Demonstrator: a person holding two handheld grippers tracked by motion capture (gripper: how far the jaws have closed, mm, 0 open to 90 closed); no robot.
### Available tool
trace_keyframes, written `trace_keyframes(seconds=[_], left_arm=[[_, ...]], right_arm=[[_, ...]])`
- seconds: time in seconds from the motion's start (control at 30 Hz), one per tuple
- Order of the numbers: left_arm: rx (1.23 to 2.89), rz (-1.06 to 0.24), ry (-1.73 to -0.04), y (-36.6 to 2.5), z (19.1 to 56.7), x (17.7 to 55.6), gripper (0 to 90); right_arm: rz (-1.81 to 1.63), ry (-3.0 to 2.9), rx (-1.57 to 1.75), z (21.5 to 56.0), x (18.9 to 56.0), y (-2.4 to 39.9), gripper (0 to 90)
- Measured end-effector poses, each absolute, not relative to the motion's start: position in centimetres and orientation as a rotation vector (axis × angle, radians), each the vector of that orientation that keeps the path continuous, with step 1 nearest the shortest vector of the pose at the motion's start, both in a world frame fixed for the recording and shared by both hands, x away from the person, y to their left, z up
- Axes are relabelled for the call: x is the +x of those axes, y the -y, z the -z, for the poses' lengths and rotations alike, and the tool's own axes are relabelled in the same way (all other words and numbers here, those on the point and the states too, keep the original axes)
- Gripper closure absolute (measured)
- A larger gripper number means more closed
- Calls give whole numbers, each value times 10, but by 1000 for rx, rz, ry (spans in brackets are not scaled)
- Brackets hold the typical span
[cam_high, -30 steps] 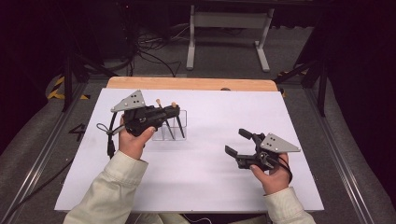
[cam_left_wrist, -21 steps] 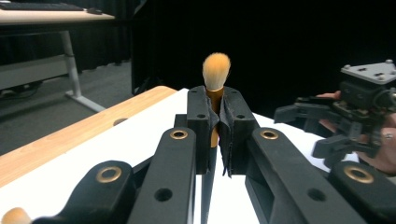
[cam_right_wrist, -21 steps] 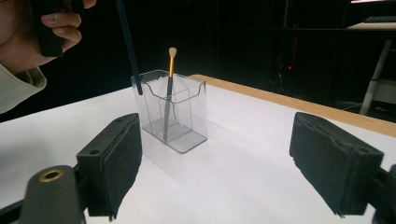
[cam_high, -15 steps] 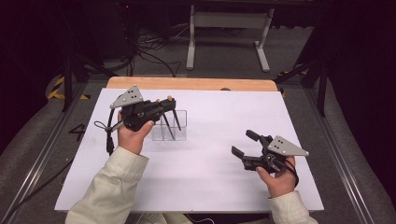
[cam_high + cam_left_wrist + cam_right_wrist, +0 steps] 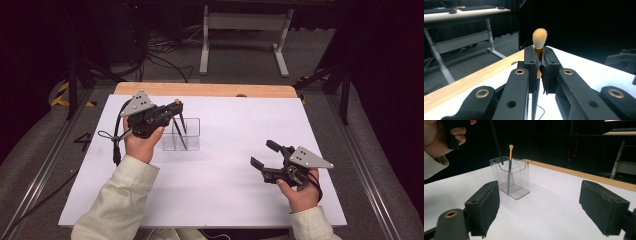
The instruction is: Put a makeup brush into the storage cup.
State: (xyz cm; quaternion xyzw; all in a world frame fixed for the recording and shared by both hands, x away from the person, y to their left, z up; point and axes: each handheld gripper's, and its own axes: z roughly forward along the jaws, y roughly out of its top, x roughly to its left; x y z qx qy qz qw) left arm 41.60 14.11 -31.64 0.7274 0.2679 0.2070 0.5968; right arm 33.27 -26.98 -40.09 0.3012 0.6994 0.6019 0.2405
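We see the left gripper [image 5: 176,107] held above the clear holder [image 5: 181,134] at the far left of the white table [image 5: 220,190], with two thin dark brush handles slanting down into that holder. The right gripper [image 5: 263,154] sits low near the table's front right, well apart from the holder, its jaws spread wide with nothing between them.

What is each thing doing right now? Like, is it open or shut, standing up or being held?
left gripper: jaws shut on the held brush
held brush: gripped near its bristle end, handle tip dipping into the clear holder
standing brush: upright in the clear holder, bristles up
clear holder: upright on the table
right gripper: jaws open, empty
table: white-covered
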Motion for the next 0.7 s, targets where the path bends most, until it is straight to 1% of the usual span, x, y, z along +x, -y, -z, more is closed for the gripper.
trace_keyframes(seconds=[0.37, 0.7], left_arm=[[1687, -534, -652, -140, 319, 417, 835], [1708, -517, -684, -139, 330, 426, 835]], right_arm=[[-1644, -1926, 823, 403, 333, 268, 175], [-1640, -1932, 824, 403, 333, 267, 174]])
